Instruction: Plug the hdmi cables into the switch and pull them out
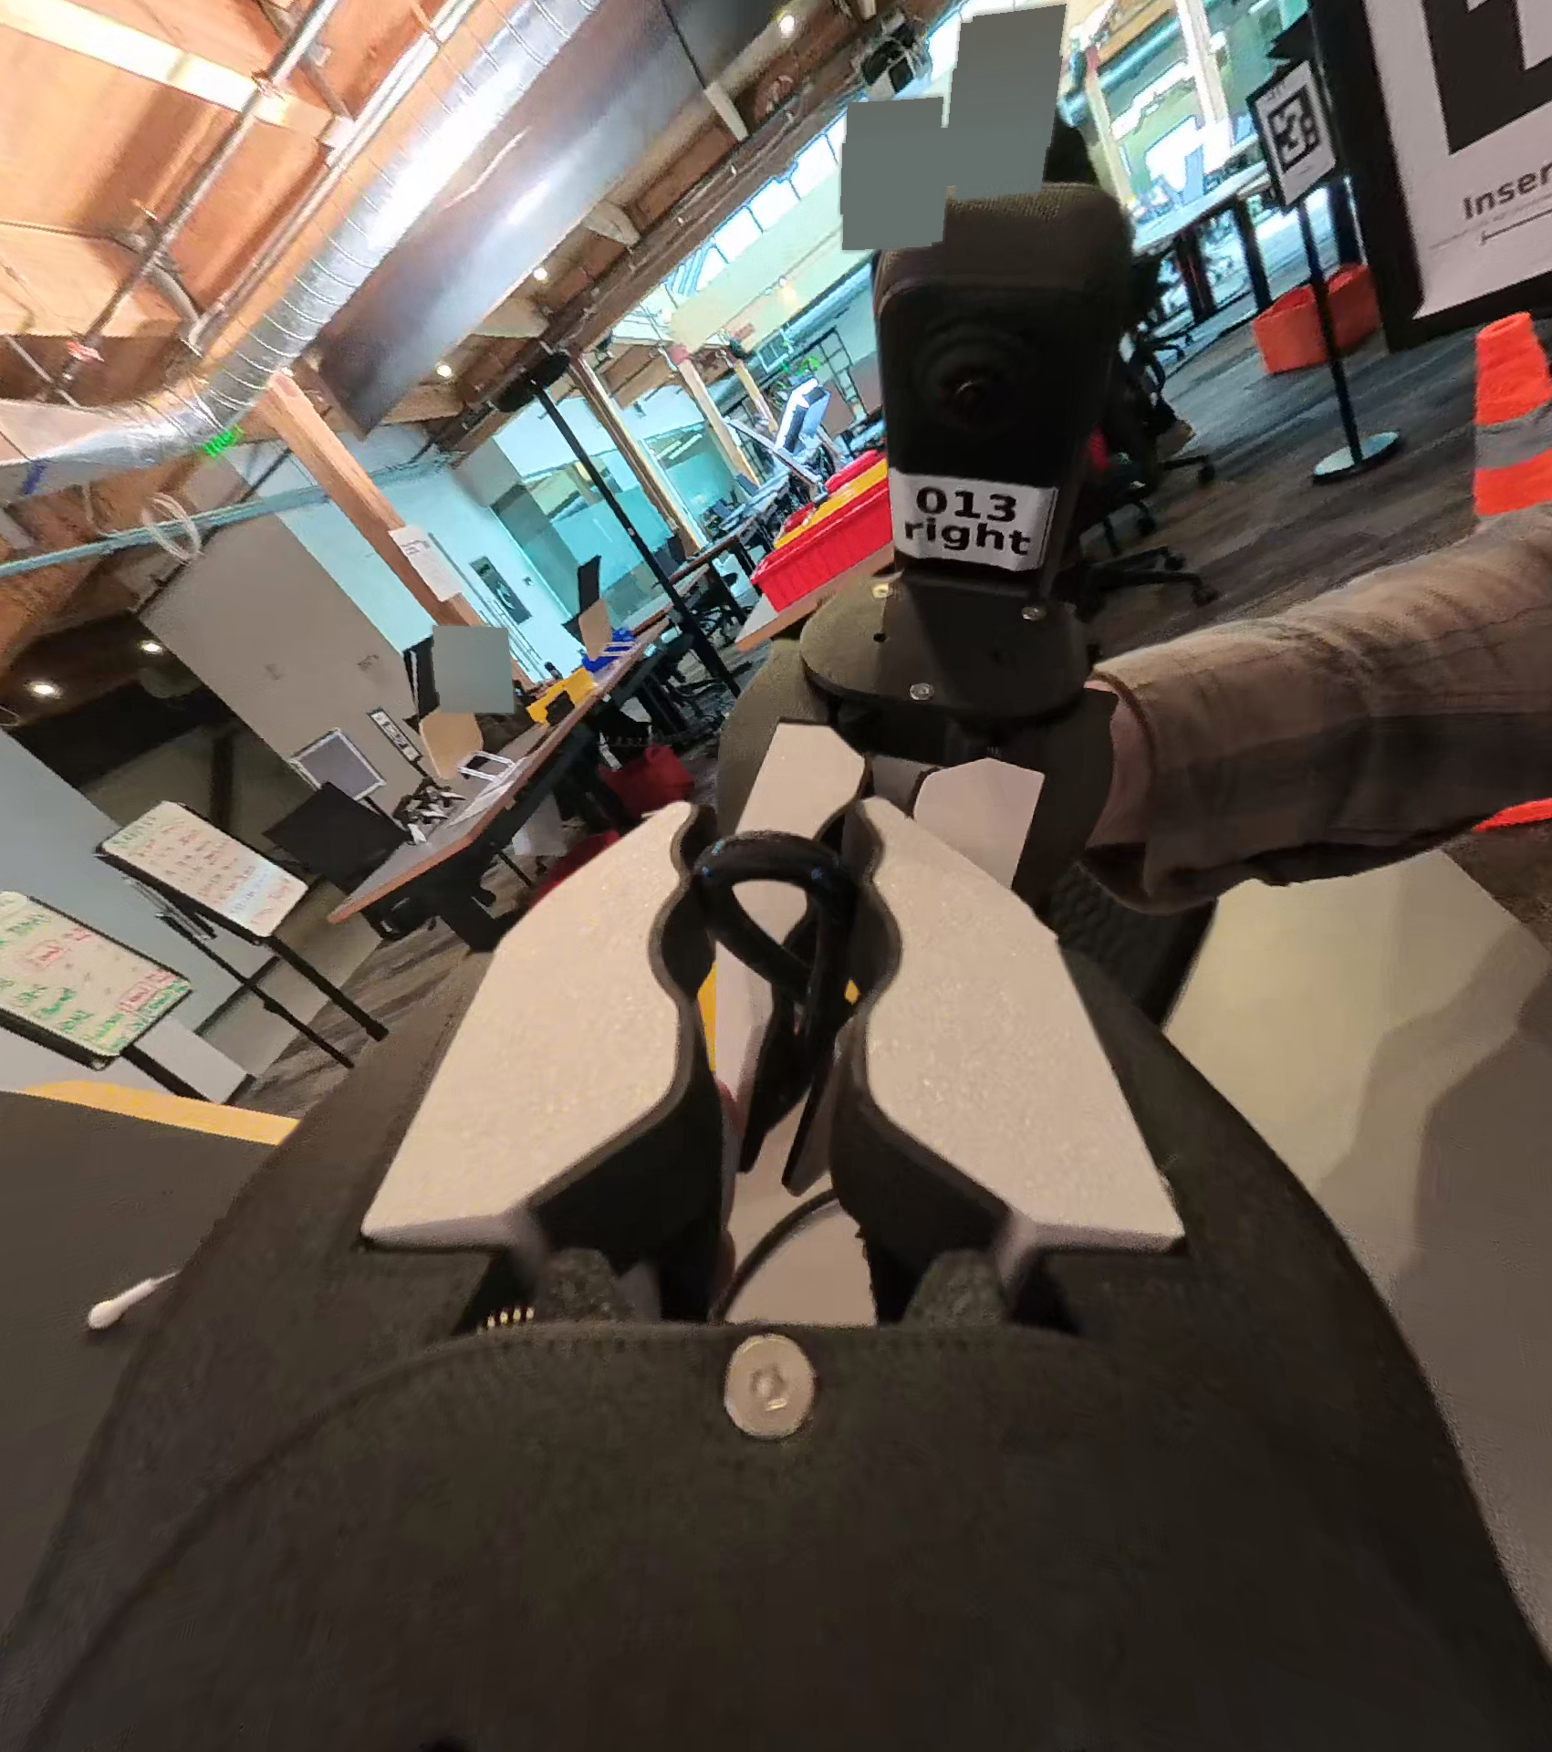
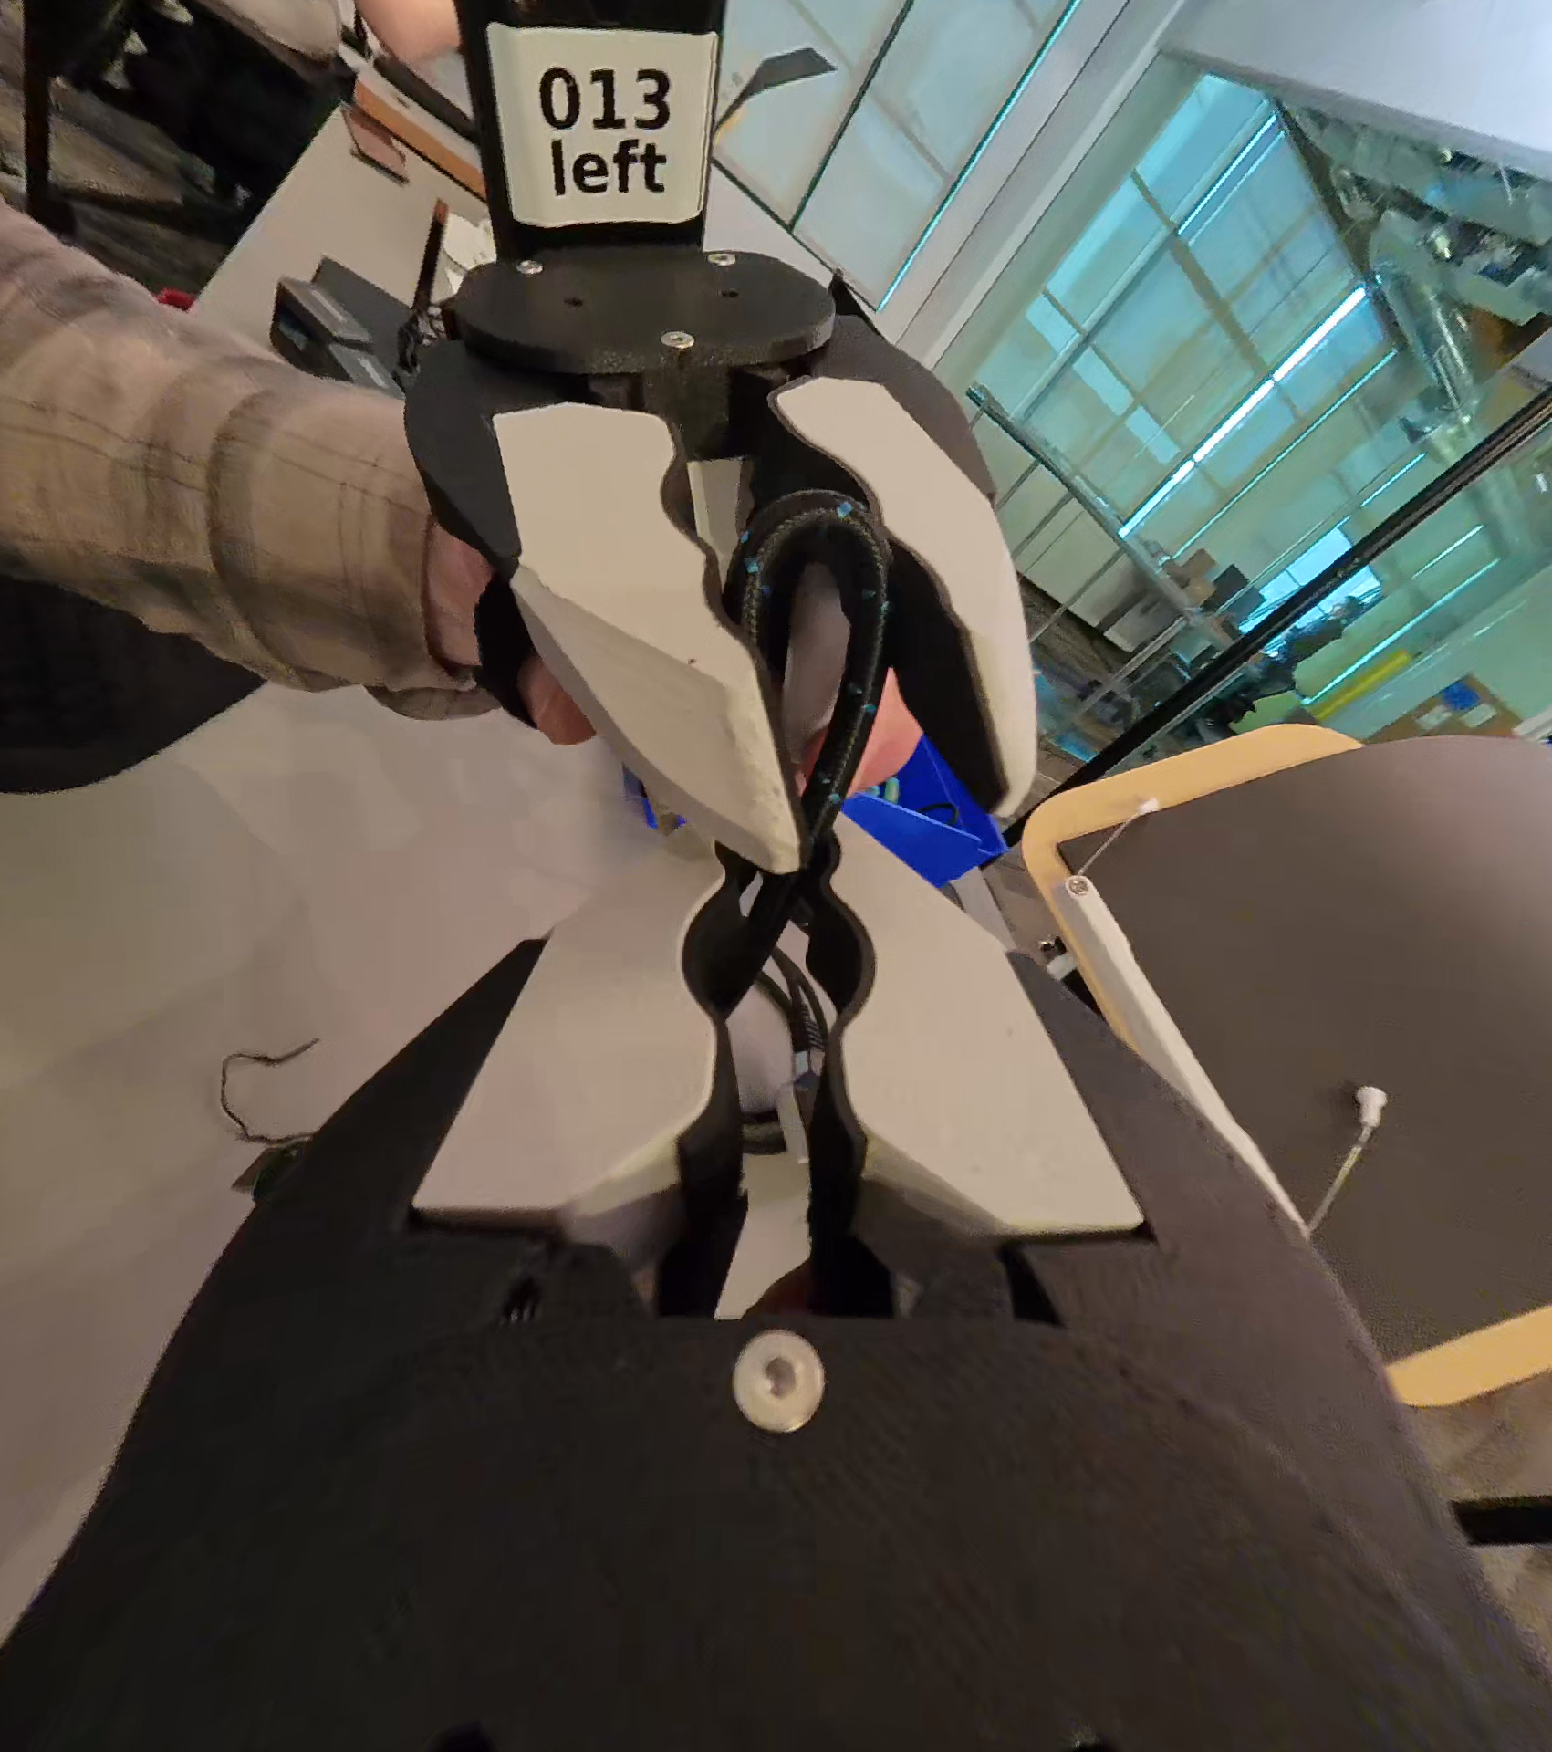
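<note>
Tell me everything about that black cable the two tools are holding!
The black cable looks braided, with tiny blue flecks in its weave. It is bent into a tight loop, its two strands crossing lower down. The loop sits between the white fingers of the left tool, while the right tool pinches the crossed strands just below. Both tools face each other above a pale table. No plug end shows; the cable runs on down behind the right tool.

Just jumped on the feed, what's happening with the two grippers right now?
A person holds both grippers tip to tip above the white table, with a folded loop of black braided cable between them. The right gripper is shut on the cable's crossed strands; the loop reaches between the left gripper's fingers, but whether they pinch it is unclear. No switch or plug end is clearly visible.
</note>
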`<state>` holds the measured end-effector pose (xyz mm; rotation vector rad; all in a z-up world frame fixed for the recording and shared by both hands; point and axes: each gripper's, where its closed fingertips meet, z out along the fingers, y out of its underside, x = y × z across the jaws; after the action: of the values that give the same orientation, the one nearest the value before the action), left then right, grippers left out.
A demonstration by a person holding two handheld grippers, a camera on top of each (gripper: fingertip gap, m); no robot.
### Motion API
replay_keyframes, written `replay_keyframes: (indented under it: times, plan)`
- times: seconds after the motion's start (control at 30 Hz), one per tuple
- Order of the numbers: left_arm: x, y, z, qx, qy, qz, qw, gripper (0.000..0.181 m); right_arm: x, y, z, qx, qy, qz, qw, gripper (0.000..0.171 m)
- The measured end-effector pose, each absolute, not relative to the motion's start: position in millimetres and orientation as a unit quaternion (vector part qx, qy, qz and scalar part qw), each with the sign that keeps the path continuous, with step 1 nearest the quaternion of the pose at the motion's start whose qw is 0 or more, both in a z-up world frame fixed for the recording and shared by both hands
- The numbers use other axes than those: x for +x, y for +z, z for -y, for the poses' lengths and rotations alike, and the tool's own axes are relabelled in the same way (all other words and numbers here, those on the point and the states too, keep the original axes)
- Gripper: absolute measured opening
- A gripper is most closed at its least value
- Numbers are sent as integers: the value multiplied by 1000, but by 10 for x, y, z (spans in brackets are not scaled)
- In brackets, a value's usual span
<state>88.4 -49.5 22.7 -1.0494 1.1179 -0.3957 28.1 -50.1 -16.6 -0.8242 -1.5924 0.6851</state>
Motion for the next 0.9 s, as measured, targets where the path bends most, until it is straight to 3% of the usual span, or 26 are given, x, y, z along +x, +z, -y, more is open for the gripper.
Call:
replay_keyframes:
  times: [0.2,0.33,0.47,0.8,0.9]
  plan:
    - [806,231,443,-482,-161,-493,707,28,250,-190,480,-374,325,660,565,4]
    - [650,263,444,-499,-173,-473,705,69,301,-171,412,-387,352,639,564,3]
    - [680,176,486,-502,-193,-488,688,77,304,-199,571,-365,414,654,518,3]
    - [843,55,721,-499,-277,-529,629,25,249,-390,889,-314,483,716,395,5]
    - [803,56,690,-502,-261,-511,647,23,233,-395,859,-317,479,720,388,4]
